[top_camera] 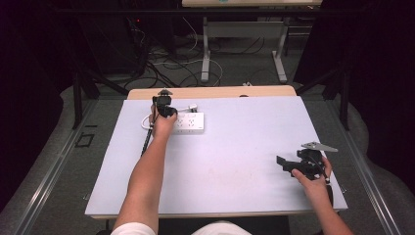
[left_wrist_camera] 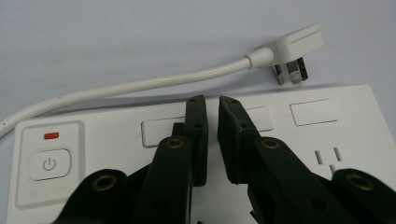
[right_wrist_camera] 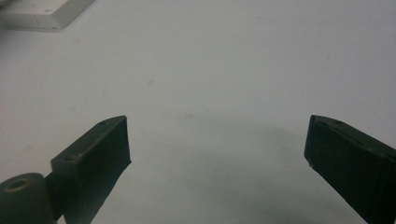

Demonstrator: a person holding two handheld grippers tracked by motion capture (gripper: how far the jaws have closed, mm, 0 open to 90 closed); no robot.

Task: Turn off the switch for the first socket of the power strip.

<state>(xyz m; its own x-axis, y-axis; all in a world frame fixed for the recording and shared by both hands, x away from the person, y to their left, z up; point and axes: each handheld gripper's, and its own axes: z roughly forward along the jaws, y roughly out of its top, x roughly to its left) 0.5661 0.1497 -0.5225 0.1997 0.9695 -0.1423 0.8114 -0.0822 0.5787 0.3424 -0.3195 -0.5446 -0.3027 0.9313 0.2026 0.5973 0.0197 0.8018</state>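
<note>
A white power strip [top_camera: 189, 122] lies at the far left of the table, and its white cable ends in a loose plug [left_wrist_camera: 299, 46] lying just beyond it. In the left gripper view the strip [left_wrist_camera: 327, 154] shows a power button [left_wrist_camera: 49, 164] and a red light [left_wrist_camera: 51, 136]. My left gripper [left_wrist_camera: 212, 100] hovers right over the strip's top face, its jaws drawn together to a thin slit with nothing between them. From above, that left gripper [top_camera: 164, 106] sits at the strip's left end. My right gripper [top_camera: 286, 164] [right_wrist_camera: 217, 123] is wide open over bare table at the near right.
The pale mat [top_camera: 235, 161] covers the table, with a wooden edge [top_camera: 210, 92] at the back. A corner of the power strip [right_wrist_camera: 42, 11] shows far off in the right gripper view. Table legs and floor cables [top_camera: 195, 63] lie beyond.
</note>
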